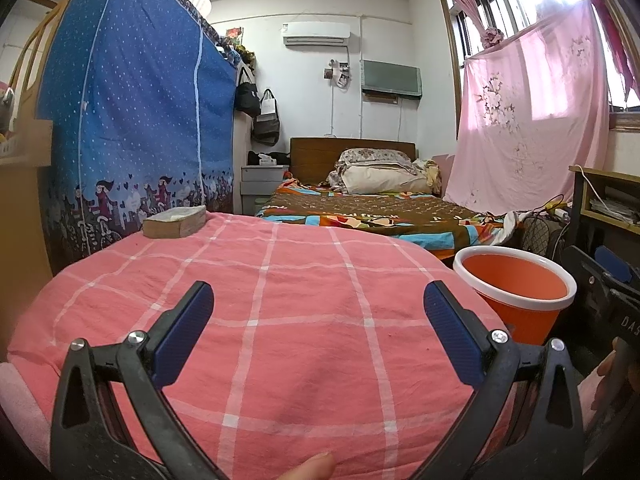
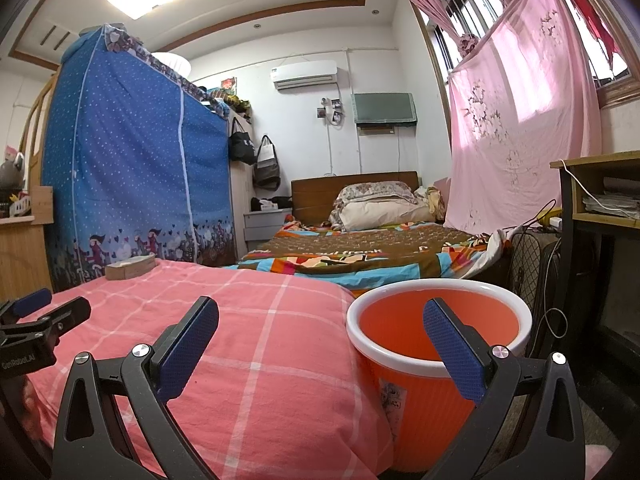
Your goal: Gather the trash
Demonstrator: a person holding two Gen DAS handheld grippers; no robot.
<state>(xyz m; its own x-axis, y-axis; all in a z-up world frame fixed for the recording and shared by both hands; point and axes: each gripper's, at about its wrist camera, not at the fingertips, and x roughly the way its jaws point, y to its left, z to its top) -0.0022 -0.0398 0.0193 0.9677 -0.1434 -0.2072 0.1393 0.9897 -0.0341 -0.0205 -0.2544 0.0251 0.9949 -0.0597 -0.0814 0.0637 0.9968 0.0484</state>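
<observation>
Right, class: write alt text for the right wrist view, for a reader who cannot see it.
The open right hand-held gripper hovers over a pink checked bedspread, its right finger in front of an orange bin that looks empty. Behind are a tissue pack, a second bed and a blue wardrobe.

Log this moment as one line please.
left tool open, empty | right tool open, empty | bin beside bed | no trash held

White-walled bedroom: blue fabric wardrobe (image 1: 136,112) left, wooden bed (image 1: 360,200) behind, pink-curtained sunlit window (image 1: 532,100) right.
</observation>
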